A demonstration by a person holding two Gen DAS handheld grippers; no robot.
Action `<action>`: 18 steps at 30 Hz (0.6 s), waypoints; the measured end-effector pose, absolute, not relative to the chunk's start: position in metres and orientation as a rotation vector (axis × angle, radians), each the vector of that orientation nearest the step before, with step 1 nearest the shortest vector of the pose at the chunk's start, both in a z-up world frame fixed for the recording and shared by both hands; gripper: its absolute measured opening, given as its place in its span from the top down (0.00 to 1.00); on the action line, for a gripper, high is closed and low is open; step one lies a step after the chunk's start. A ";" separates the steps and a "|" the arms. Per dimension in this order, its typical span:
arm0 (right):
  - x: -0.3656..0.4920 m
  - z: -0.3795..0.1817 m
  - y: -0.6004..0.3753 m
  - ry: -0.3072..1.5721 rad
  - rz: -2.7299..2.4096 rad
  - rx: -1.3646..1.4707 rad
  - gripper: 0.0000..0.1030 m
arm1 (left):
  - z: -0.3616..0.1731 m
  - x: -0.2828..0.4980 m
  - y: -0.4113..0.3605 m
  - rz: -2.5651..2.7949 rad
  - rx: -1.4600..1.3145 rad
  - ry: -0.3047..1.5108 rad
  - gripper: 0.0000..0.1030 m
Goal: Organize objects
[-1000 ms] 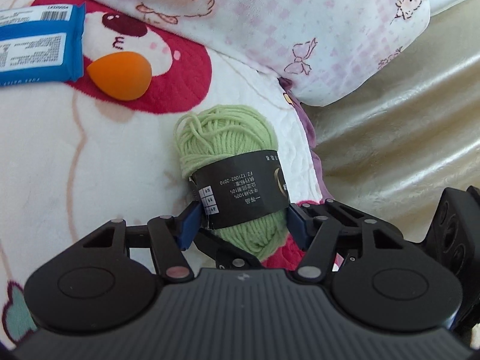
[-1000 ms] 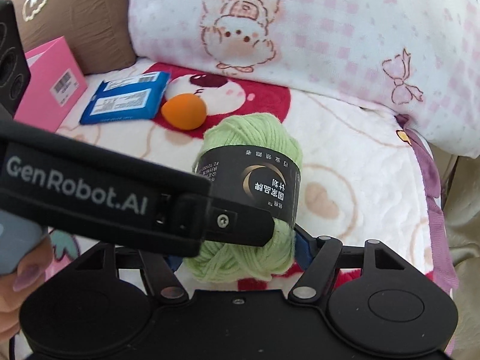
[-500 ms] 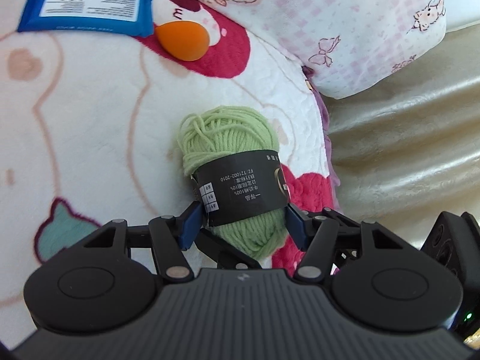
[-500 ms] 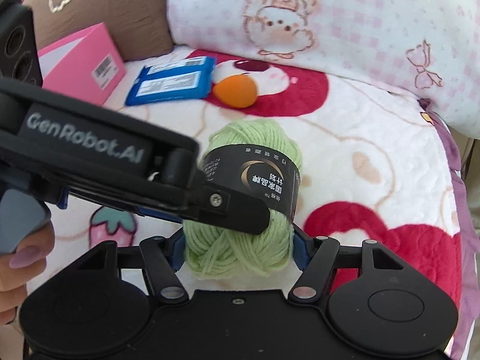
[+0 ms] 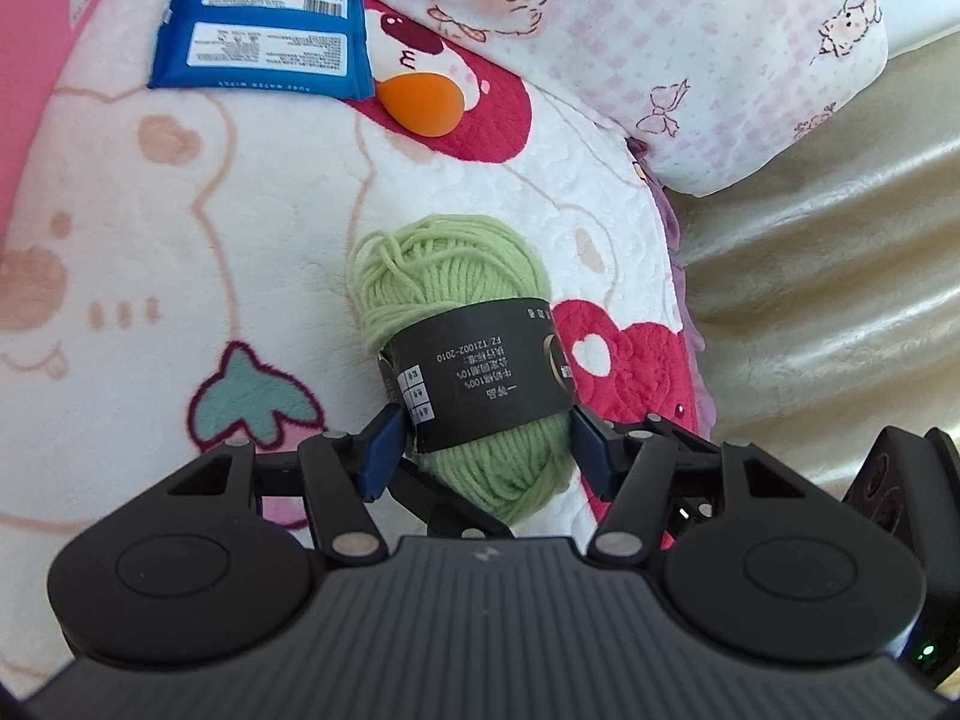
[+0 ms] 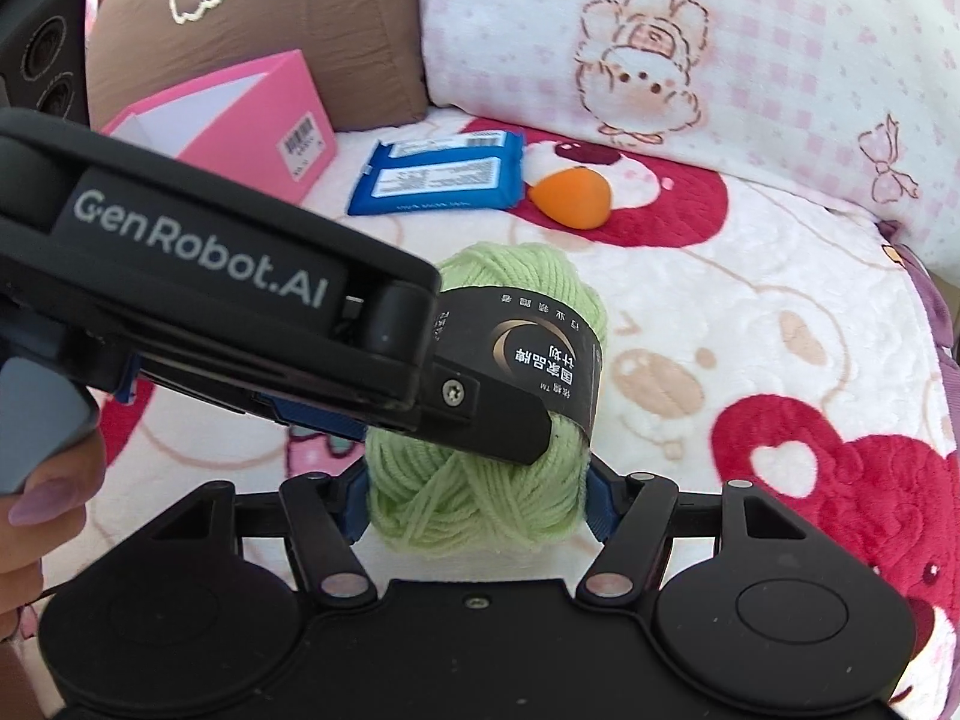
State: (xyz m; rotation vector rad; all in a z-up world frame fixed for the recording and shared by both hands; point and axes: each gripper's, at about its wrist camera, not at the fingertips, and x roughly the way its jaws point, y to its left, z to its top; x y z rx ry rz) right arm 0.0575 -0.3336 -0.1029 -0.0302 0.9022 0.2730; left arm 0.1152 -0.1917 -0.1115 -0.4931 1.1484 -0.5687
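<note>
Hand-held grippers (image 5: 480,450) (image 6: 474,498) both clamping yarn (image 5: 456,294)

The yarn ball (image 6: 486,396) sits before the wipes pack (image 6: 435,177) and sponge (image 6: 573,199) (touching, sponge right).

one yarn ball (image 6: 486,480), one wipes pack (image 6: 435,177), one orange sponge (image 6: 573,198), one pink box (image 6: 240,120), two pillows (image 6: 690,42)

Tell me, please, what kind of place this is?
Probably a bed or a sofa in a home. A plush cartoon blanket covers the surface, a pink checked pillow and a brown cushion lean at the back, and small household things lie about, such as a blue wipes pack.
</note>
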 end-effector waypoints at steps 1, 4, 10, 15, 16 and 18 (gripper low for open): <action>0.055 -0.100 -0.330 0.894 0.278 -0.031 0.33 | -0.107 0.113 -0.190 -0.566 -0.480 1.147 0.44; 0.048 -0.090 -0.322 0.881 0.292 -0.031 0.33 | -0.092 0.105 -0.185 -0.560 -0.434 1.141 0.44; 0.038 -0.065 -0.306 0.943 0.284 0.043 0.33 | -0.065 0.091 -0.172 -0.569 -0.375 1.160 0.44; 0.021 -0.041 -0.286 0.912 0.296 0.032 0.33 | -0.038 0.079 -0.153 -0.588 -0.354 1.139 0.44; 0.019 -0.037 -0.284 0.912 0.303 0.040 0.33 | -0.034 0.077 -0.148 -0.591 -0.352 1.136 0.44; 0.017 -0.030 -0.277 0.906 0.316 0.042 0.33 | -0.027 0.073 -0.140 -0.588 -0.359 1.131 0.44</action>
